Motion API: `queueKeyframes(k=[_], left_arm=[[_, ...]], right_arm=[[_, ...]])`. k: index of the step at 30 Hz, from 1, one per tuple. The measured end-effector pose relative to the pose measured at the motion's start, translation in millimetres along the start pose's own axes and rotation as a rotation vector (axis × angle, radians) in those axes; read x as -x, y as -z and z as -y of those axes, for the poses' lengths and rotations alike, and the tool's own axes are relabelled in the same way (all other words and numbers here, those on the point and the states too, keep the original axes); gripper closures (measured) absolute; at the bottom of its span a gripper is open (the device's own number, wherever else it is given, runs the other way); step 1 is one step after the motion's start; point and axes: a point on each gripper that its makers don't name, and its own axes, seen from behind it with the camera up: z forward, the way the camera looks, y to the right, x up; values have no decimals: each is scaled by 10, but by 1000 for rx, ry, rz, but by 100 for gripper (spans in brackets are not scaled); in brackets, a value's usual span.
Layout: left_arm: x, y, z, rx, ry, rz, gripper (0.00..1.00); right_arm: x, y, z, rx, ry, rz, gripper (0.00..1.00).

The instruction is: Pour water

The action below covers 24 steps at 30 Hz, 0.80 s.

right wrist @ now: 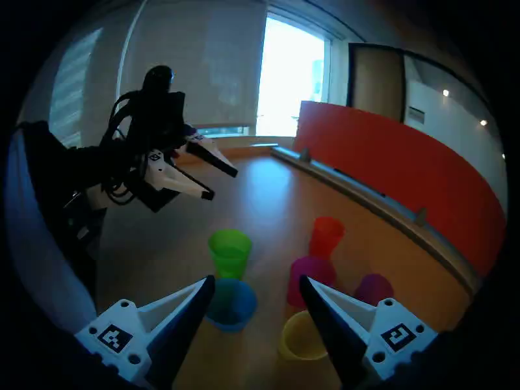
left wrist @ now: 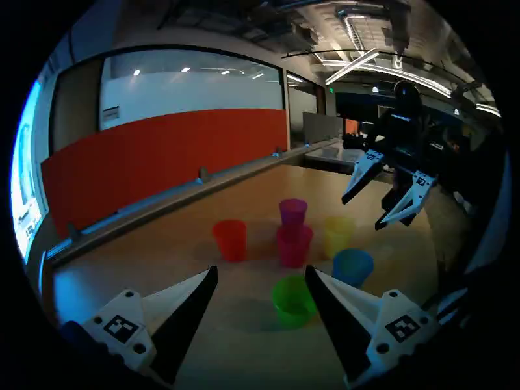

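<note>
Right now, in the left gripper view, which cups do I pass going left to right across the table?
Red cup → green cup → blue cup. The pink cup, purple cup and yellow cup overlap these, so they're left out.

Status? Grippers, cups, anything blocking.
Both open and empty: left gripper, right gripper. Six cups upright on table, none gripped. green cup nearest the left gripper. Nothing in the way.
</note>
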Motion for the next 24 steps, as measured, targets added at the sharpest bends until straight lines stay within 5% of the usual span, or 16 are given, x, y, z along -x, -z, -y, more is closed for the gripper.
queueKeyframes(k=[6, 12, 24], left_arm=[[-158, 142, 242, -131, 11, -83, 0], [-199, 330, 393, -272, -39, -122, 0], [-382, 824, 661, -499, 135, -297, 0]], right_arm=[[-142, 186, -446, 166, -28, -80, 0], [-229, 455, -792, 316, -52, -157, 0], [-449, 1019, -1197, 613, -70, -307, 0]])
